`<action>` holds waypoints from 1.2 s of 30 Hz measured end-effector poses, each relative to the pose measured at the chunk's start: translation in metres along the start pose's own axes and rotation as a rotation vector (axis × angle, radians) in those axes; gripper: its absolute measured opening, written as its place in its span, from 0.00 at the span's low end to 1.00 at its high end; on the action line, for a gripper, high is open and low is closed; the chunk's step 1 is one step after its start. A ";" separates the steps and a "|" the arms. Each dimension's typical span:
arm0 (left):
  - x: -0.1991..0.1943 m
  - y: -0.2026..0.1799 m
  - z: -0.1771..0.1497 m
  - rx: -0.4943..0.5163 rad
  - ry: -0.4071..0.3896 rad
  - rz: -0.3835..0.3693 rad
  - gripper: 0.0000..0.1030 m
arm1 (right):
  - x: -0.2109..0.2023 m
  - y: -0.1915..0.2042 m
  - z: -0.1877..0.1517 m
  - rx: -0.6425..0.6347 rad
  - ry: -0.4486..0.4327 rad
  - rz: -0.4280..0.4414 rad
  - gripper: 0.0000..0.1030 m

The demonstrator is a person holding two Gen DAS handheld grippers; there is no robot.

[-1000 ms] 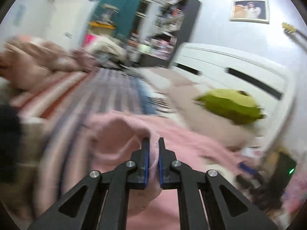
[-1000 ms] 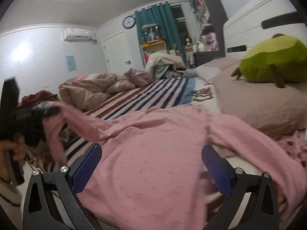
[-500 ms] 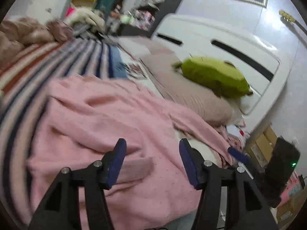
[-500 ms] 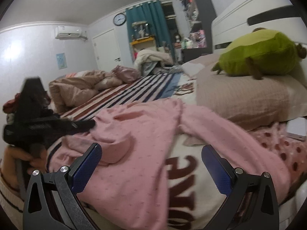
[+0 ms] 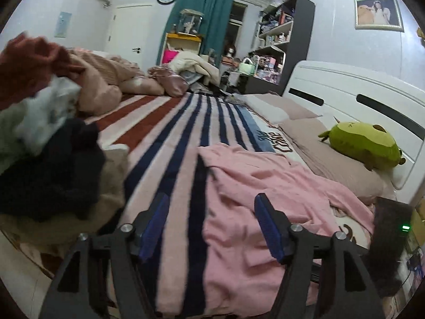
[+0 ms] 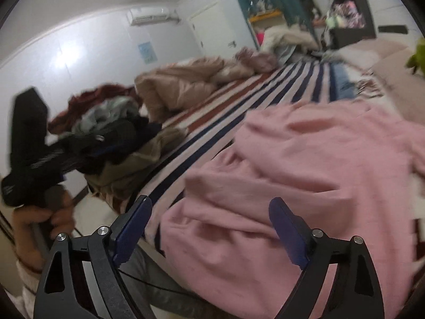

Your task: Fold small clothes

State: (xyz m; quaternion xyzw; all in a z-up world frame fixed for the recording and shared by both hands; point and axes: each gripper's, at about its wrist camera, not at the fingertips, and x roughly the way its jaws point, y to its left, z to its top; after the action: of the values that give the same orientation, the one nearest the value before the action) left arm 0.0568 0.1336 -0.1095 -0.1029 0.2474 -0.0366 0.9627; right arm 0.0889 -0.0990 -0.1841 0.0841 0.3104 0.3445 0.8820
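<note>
A pink garment (image 5: 265, 199) lies rumpled on the striped bedspread (image 5: 170, 138), partly folded over itself; it fills the right wrist view (image 6: 305, 180). My left gripper (image 5: 211, 226) is open and empty, above the garment's left edge near the bed's front. My right gripper (image 6: 209, 228) is open and empty, just above the garment's near folded edge. The left gripper, held in a hand, shows at the left of the right wrist view (image 6: 29, 164).
A pile of dark, grey and red clothes (image 5: 45, 138) sits on the bed's left side, also in the right wrist view (image 6: 106, 133). A beige quilt (image 5: 106, 79) lies behind it. A green plush toy (image 5: 364, 143) rests on pillows by the white headboard (image 5: 358, 98).
My left gripper let go of the pink garment, opened and pulled back to the left. The right gripper swung left over the garment, staying open.
</note>
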 end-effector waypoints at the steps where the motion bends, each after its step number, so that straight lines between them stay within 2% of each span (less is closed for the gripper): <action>1: -0.002 0.004 -0.003 -0.005 -0.004 0.002 0.64 | 0.016 0.005 0.002 0.000 0.028 -0.052 0.89; 3: -0.006 0.018 -0.007 -0.026 -0.006 -0.001 0.65 | 0.037 0.008 0.002 0.003 0.064 -0.140 0.96; 8: -0.012 0.036 -0.015 -0.060 -0.014 -0.006 0.66 | 0.062 0.000 -0.003 0.047 0.090 -0.283 0.94; 9: -0.013 0.037 -0.016 -0.065 -0.012 -0.015 0.66 | 0.059 -0.002 -0.003 0.054 0.079 -0.299 0.87; 10: -0.013 0.036 -0.017 -0.066 -0.011 -0.022 0.66 | 0.056 -0.003 -0.004 0.068 0.067 -0.324 0.70; 11: -0.014 0.035 -0.018 -0.065 -0.010 -0.033 0.66 | 0.048 -0.006 -0.004 0.091 0.050 -0.321 0.63; 13: -0.016 0.030 -0.020 -0.054 -0.008 -0.047 0.66 | 0.037 -0.011 -0.002 0.127 0.026 -0.299 0.39; 15: -0.016 0.024 -0.021 -0.043 -0.010 -0.062 0.66 | 0.022 -0.018 -0.002 0.153 0.004 -0.321 0.22; 18: -0.012 0.015 -0.021 -0.029 -0.002 -0.077 0.66 | -0.003 -0.028 -0.001 0.173 -0.039 -0.343 0.12; 23: 0.000 0.006 -0.030 -0.039 0.029 -0.090 0.66 | -0.057 -0.056 -0.011 0.212 -0.098 -0.417 0.11; 27: 0.013 0.001 -0.035 -0.038 0.066 -0.071 0.66 | -0.096 -0.082 -0.024 0.249 -0.115 -0.467 0.11; 32: 0.032 -0.009 -0.029 -0.023 0.097 -0.084 0.66 | -0.125 -0.108 -0.048 0.317 -0.061 -0.448 0.12; 35: 0.046 -0.018 -0.021 0.010 0.110 -0.097 0.66 | -0.141 -0.111 -0.059 0.319 -0.041 -0.437 0.31; 36: 0.052 -0.022 -0.017 0.028 0.116 -0.102 0.66 | -0.149 -0.112 -0.058 0.312 -0.054 -0.456 0.45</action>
State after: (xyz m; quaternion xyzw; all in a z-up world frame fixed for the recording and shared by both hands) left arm 0.0931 0.1026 -0.1437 -0.0998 0.2968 -0.0947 0.9450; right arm 0.0308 -0.2849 -0.1981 0.1559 0.3468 0.0827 0.9212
